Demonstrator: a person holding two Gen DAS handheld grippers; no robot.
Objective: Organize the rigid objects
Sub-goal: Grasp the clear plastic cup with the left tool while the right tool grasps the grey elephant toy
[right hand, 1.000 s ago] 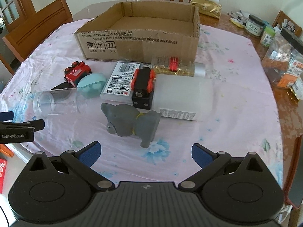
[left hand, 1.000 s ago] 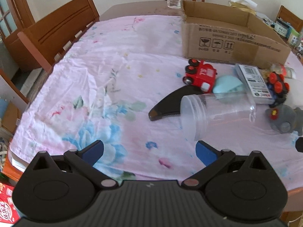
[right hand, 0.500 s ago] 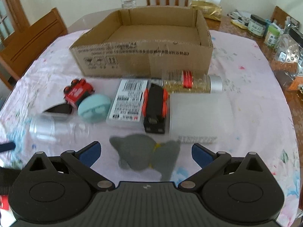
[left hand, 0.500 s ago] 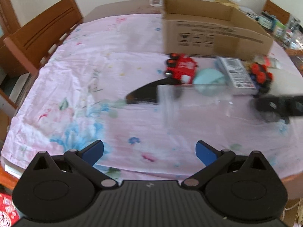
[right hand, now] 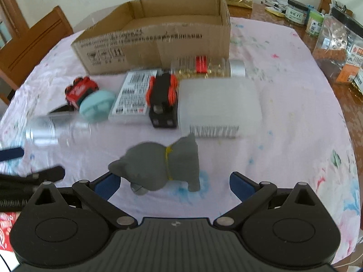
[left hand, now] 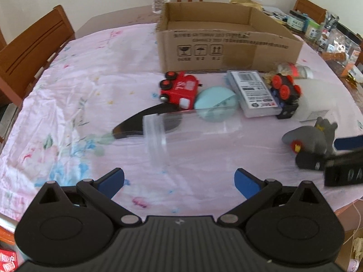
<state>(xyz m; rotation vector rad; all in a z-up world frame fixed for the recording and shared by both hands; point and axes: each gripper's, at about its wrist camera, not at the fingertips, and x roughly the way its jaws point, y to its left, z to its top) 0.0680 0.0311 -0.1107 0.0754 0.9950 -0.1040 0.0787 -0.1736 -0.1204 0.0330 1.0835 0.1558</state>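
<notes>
Both grippers gape wide and empty: the right gripper (right hand: 174, 181) frames a grey elephant (right hand: 158, 165), the left gripper (left hand: 179, 179) faces a clear jar (left hand: 181, 133).

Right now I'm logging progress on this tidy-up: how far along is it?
Nothing looks done: the brown cardboard box appears empty. In hand: nothing, though the open right gripper is at the grey toy elephant. The left gripper is open. The clear plastic cup, red toy truck and other items remain on the cloth.
</notes>
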